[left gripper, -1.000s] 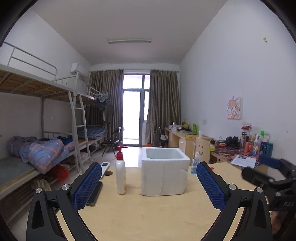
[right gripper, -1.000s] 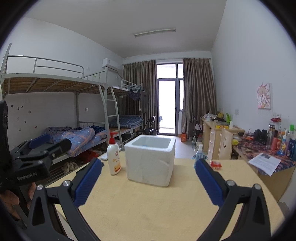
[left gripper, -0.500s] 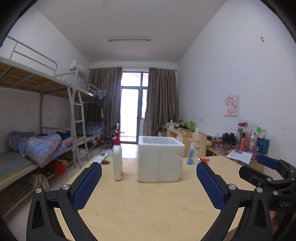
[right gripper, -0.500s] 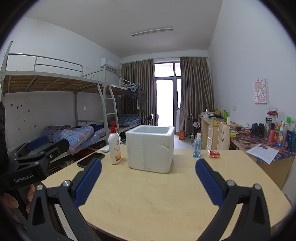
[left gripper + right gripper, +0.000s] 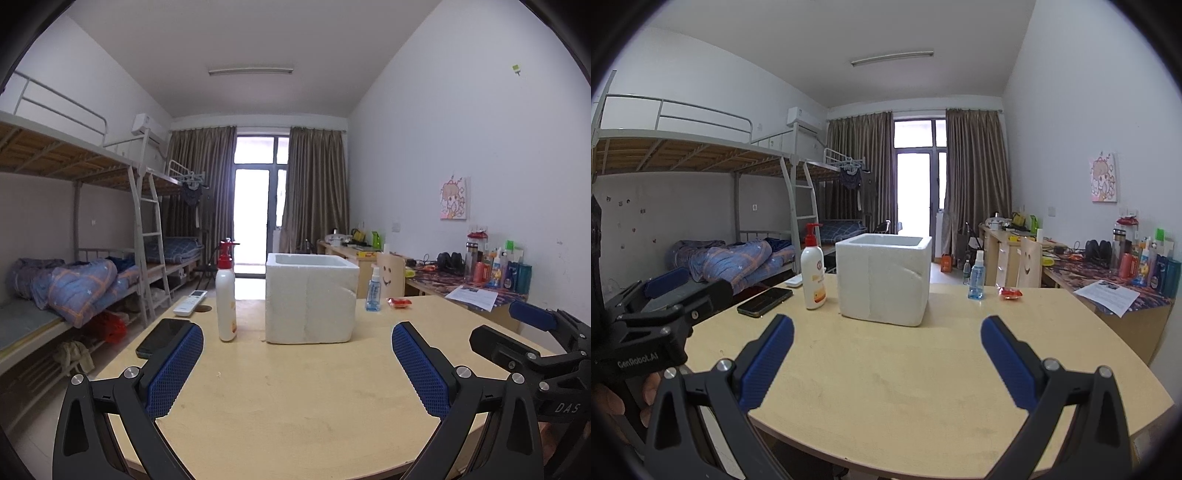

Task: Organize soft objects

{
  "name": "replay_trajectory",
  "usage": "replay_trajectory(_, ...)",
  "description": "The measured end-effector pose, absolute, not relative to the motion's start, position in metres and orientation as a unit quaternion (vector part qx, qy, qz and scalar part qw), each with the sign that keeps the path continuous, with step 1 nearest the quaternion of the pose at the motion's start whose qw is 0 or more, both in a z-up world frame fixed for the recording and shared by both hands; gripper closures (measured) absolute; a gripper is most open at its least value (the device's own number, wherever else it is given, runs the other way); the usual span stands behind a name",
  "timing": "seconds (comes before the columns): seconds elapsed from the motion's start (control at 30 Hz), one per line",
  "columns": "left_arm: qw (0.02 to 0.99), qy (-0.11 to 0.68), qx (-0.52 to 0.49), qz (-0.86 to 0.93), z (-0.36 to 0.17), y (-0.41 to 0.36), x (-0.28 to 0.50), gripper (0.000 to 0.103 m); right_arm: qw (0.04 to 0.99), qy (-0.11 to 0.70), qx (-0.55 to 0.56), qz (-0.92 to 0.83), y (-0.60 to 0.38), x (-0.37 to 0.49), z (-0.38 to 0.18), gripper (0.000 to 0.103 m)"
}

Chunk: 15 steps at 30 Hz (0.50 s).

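Table bears foam box; bottle; phone.

A pale wooden table in a dormitory room carries a white pump bottle with a red top just left of a white foam box, with a dark phone lying flat further left and a white remote behind it. Right of the foam box stand a small blue spray bottle and, beyond it, a red packet. Metal bunk beds with blue checked bedding line the wall to the far left of the foam box.
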<state>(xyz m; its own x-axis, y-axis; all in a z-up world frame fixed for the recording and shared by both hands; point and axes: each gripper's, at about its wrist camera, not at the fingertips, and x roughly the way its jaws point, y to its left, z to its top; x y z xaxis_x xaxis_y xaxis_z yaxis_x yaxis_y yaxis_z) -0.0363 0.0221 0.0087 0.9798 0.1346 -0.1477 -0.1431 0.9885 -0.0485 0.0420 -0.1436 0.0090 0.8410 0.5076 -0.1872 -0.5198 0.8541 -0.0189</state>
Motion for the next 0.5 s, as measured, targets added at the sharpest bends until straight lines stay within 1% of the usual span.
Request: replay_trajectory(0.5, 0.994, 0.089, -0.024, 0.061, 0.0057, 0.0248, -0.0329, 0.001, 0.96, 0.099, -0.029, 0.261, -0.1463, 0.0477, 0.0037, 0.001)
